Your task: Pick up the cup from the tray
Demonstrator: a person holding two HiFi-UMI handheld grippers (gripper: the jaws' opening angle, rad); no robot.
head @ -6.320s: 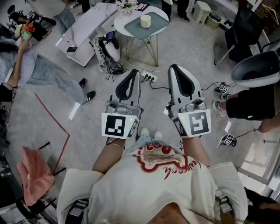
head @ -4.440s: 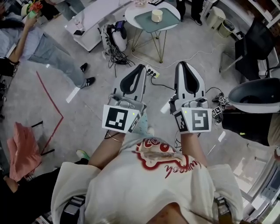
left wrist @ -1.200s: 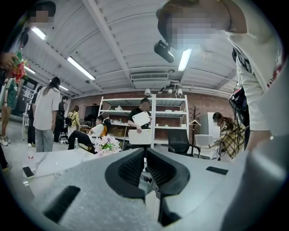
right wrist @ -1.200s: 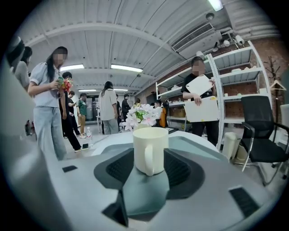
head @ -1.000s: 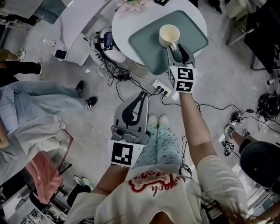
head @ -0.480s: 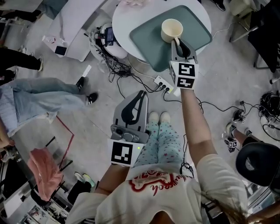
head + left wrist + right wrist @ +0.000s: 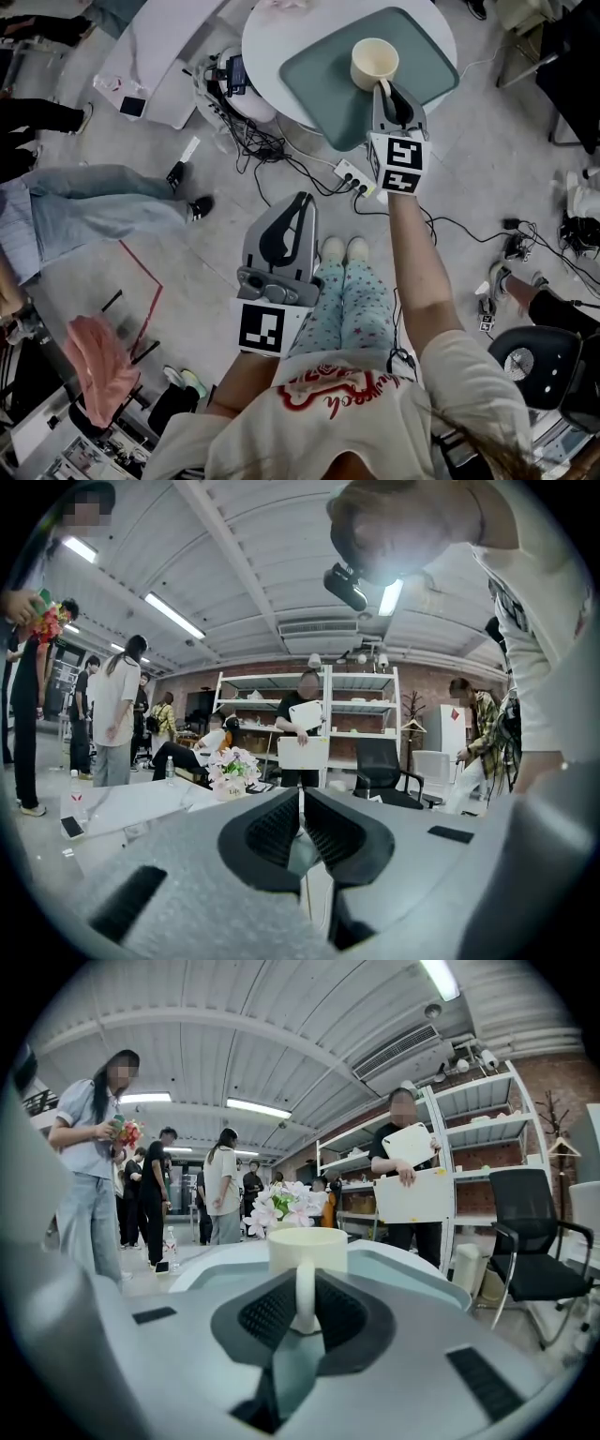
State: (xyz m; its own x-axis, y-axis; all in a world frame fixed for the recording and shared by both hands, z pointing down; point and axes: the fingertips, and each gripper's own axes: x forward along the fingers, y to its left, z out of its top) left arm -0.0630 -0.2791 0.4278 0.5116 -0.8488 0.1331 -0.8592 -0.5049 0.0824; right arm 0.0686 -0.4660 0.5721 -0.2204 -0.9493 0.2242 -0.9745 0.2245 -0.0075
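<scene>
Handle (image 7: 305, 1299) of the cup (image 7: 374, 62) sits between the jaws of my right gripper (image 7: 305, 1321), which are closing on it, pads at its sides. One cup, upright on one tray (image 7: 319, 84), on the round table (image 7: 258, 33). I judge this the grasp step; next calls for a firm pinch, then a straight lift. My left gripper (image 7: 296, 204), jaws together and empty, hangs well apart

Grey floor (image 7: 511, 141) strewn with cables (image 7: 267, 150), white shelving (image 7: 361, 706), strip lights (image 7: 173, 616) overhead.
</scene>
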